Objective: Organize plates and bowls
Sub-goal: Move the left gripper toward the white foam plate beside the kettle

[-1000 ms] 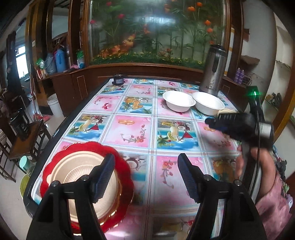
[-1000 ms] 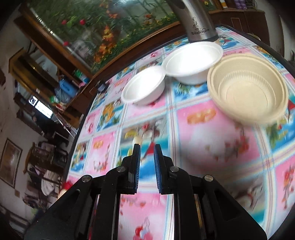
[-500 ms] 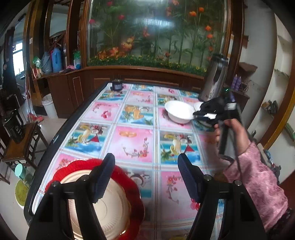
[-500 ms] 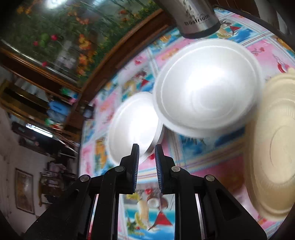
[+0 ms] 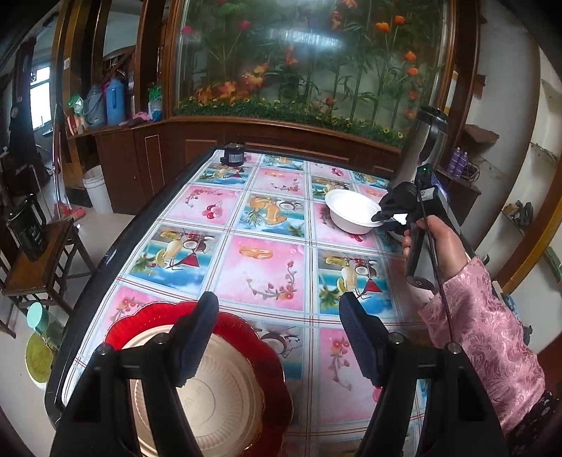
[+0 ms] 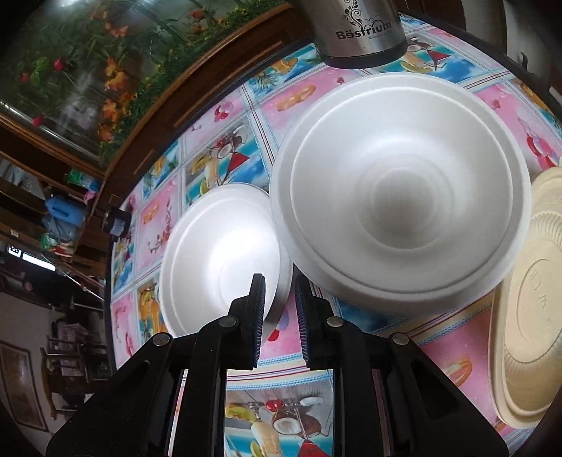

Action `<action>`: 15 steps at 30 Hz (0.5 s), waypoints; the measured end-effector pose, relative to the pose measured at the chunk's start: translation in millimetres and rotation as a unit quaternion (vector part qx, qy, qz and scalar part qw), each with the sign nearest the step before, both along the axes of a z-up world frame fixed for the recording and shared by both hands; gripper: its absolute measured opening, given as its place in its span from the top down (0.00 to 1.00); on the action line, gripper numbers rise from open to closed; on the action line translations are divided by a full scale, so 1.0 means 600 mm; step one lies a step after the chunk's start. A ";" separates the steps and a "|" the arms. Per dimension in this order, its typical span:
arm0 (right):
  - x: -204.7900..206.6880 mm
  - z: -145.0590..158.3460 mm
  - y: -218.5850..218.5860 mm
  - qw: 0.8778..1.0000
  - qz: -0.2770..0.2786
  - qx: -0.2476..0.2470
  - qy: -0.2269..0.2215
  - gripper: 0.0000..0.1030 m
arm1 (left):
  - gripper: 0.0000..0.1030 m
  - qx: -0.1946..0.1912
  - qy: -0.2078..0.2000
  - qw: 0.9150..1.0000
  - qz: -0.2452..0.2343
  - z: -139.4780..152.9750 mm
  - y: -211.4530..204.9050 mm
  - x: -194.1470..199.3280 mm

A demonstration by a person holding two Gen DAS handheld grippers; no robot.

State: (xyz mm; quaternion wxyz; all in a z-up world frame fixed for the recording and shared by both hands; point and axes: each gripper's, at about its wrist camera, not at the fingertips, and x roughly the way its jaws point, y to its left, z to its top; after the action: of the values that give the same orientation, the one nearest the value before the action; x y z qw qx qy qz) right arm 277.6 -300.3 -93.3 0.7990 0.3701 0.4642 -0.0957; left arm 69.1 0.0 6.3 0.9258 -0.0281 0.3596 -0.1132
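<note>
Left wrist view: the left gripper (image 5: 277, 337) hangs with its jaws spread wide and nothing between them, above the near end of a table (image 5: 260, 225) covered in a cloth of pink and blue picture squares. Under its left finger lies a red plate (image 5: 260, 337) with a scalloped rim, and a beige ribbed bowl (image 5: 217, 397) sits inside the plate. Farther along the table stands a white foam bowl (image 5: 347, 211), upright, smooth and matte, with a broad flat rim. A hand (image 5: 439, 242) in a pink patterned sleeve (image 5: 484, 337) holds the right gripper (image 6: 277, 309) at that bowl's right edge.

Right wrist view: the right gripper's jaws are drawn close, leaving a narrow gap. The near rim of the smaller white foam bowl (image 6: 224, 260) lies in that gap; whether the pads press on it cannot be told. A second, larger white foam bowl (image 6: 400, 207) stands just beside it on the right, rims overlapping in this view. A beige ribbed bowl (image 6: 527, 316) sits at the right edge, touching the larger one. A steel flask (image 6: 358, 31) stands behind them.
</note>
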 end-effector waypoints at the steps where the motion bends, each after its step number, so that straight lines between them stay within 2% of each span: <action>1: 0.001 0.001 0.000 1.000 -0.002 -0.003 0.001 0.83 | 0.31 -0.004 0.006 1.000 -0.002 -0.001 0.000 0.001; 8: 0.000 0.003 0.003 1.000 0.011 -0.019 0.000 0.84 | 0.31 -0.022 0.065 0.998 0.002 -0.007 -0.008 0.036; 11: -0.009 0.002 0.005 0.999 0.029 -0.017 -0.001 0.86 | 0.30 -0.049 0.105 0.993 0.001 -0.007 -0.018 0.072; 13: -0.019 0.001 0.009 0.998 0.051 -0.021 -0.001 0.87 | 0.24 -0.066 0.130 0.989 0.010 -0.007 -0.028 0.104; 15: -0.033 -0.003 0.008 0.998 0.068 -0.010 -0.002 0.87 | 0.24 -0.067 0.149 0.986 0.025 -0.009 -0.039 0.137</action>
State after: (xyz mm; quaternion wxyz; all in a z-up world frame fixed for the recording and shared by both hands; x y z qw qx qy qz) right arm 257.6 -295.4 -95.1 0.8082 0.3299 0.4859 -0.0447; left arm 151.1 -23.3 0.7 0.8606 -0.1152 0.4842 -0.1080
